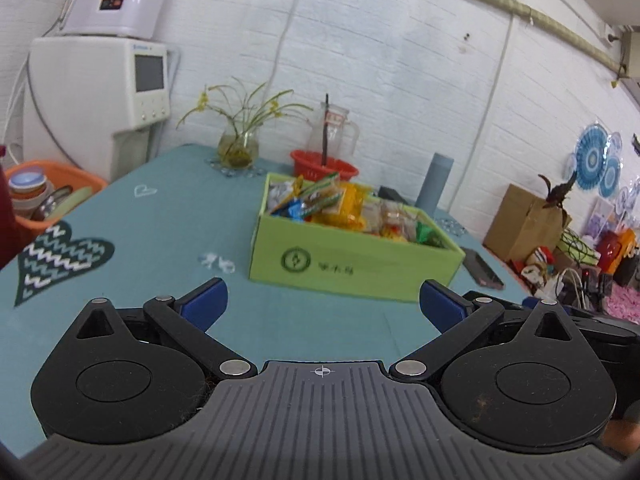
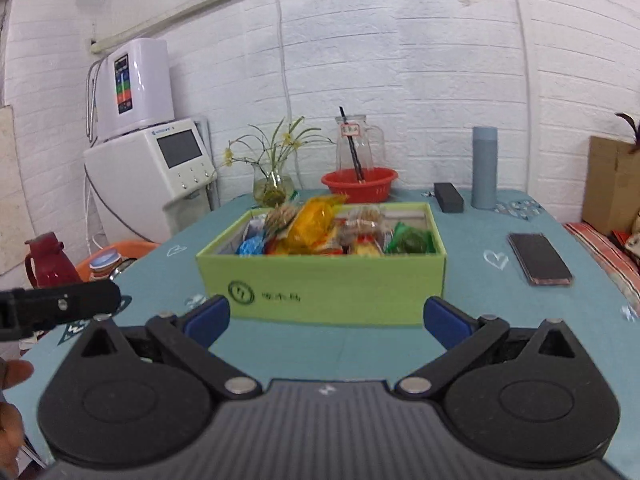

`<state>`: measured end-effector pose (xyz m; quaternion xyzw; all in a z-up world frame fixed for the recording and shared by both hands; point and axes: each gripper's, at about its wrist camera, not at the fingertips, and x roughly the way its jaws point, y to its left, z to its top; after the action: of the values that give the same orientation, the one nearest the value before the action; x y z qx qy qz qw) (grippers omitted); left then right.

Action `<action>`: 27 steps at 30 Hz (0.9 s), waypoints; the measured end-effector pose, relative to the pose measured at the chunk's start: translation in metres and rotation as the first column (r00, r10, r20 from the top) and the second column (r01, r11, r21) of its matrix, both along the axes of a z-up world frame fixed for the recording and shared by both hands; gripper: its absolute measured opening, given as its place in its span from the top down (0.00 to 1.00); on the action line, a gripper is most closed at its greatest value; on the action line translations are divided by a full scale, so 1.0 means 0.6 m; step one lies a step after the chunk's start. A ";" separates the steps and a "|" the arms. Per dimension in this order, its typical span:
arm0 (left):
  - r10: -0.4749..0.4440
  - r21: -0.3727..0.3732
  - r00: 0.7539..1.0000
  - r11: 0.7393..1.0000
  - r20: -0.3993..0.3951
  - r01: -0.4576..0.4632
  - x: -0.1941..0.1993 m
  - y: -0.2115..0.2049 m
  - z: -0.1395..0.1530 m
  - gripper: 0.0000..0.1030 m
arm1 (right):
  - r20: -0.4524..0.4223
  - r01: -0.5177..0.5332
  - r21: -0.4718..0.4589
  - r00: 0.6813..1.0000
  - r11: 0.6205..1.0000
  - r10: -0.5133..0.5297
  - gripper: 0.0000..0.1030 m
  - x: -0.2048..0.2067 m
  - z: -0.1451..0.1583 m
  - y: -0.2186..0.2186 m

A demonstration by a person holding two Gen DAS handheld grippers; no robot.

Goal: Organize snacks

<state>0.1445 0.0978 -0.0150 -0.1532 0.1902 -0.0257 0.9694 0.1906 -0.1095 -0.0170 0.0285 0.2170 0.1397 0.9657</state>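
A rectangular green cardboard box [image 2: 320,280], open at the top and matte on its sides, sits in the middle of a table covered with a smooth teal cloth [image 1: 168,220] printed with heart shapes. The box bears a dark round logo and some blurred characters on its front wall. It is heaped with snacks [image 2: 320,232] in crinkly, glossy wrappers: yellow, orange, blue, green and clear plastic, some sticking up above the rim.

The left gripper [image 1: 322,306] and the right gripper [image 2: 326,318] both hover above the cloth on the near side of the box, apart from it. Each has black hinged arms and flat blue pads [image 2: 208,320]. On both, the jaws stand wide apart with nothing between them.

Behind the box, by a white-painted brick wall, stand a round glass vase [image 2: 274,190] of thin green stems with small yellow flowers, a red plastic basket [image 2: 360,186] with a clear glass pitcher [image 2: 360,142] just behind it, and a tall grey-blue cylinder [image 2: 484,168]. A small black oblong case [image 2: 448,197] lies near the cylinder. A flat dark phone [image 2: 540,258] lies on the cloth to the right of the box, apart from it.

Off the table's left side are a white machine with a grey screen [image 2: 152,176], a dark red jug [image 2: 50,260] and an orange tub [image 1: 60,188] holding dishes. A brown cardboard carton [image 1: 524,224] stands to the right. In the right wrist view, part of the left gripper and fingertips of a hand [image 2: 14,374] show at the left edge.
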 end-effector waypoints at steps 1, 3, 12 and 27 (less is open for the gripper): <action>-0.004 0.003 1.000 1.000 -0.013 0.004 -0.015 -0.002 -0.012 0.10 | -0.007 0.032 0.014 0.999 0.999 -0.032 0.00 -0.027 -0.014 -0.003; -0.016 0.020 0.999 1.000 -0.037 0.017 -0.054 -0.010 -0.036 0.10 | -0.001 0.078 0.057 0.997 0.995 -0.078 0.00 -0.093 -0.035 -0.010; -0.072 0.100 0.992 0.993 0.101 0.062 -0.248 -0.042 -0.018 0.10 | 0.147 0.233 -0.030 0.963 0.972 -0.226 0.00 -0.373 -0.032 0.024; -0.114 0.188 0.986 0.978 0.121 0.090 -0.270 -0.075 -0.012 0.10 | 0.143 0.312 -0.004 0.940 0.950 -0.309 0.00 -0.422 -0.067 -0.023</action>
<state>-0.0176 0.0531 -0.0221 -0.0519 0.1353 -0.0680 0.9871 -0.0626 -0.1230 -0.0574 0.0397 0.1428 -0.0156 0.9888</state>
